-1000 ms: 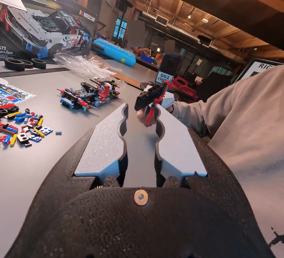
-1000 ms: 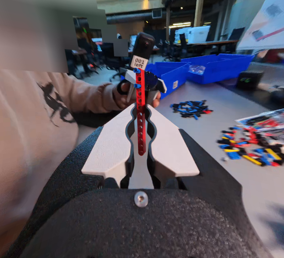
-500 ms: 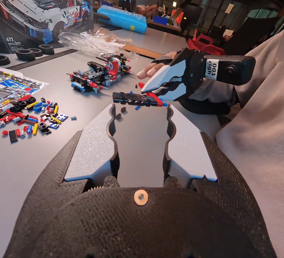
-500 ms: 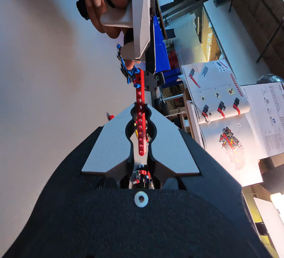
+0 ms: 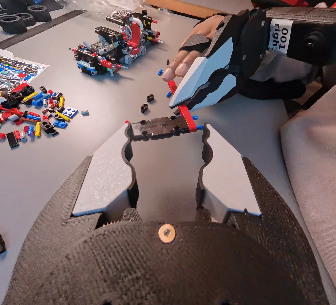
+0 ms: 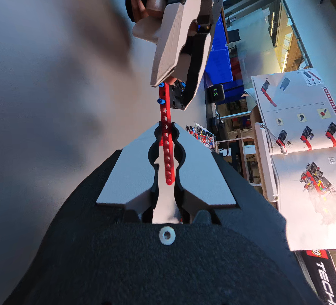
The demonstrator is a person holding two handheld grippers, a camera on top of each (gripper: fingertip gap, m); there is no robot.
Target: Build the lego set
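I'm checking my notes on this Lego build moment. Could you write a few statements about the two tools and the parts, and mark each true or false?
1. The right tool is shut on the red beam. True.
2. The left tool is closed tight. False: its fingers stand wide apart, around the black panel.
3. The black panel is joined to the red beam's end. True.
4. The half-built car is held in the air. False: it rests on the grey table.
5. Black tyres lie behind the loose pieces. True.

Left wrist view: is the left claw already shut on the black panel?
No. The left claw stands wide open, its fingers either side of the black panel, which hangs on the red beam held by the right claw.
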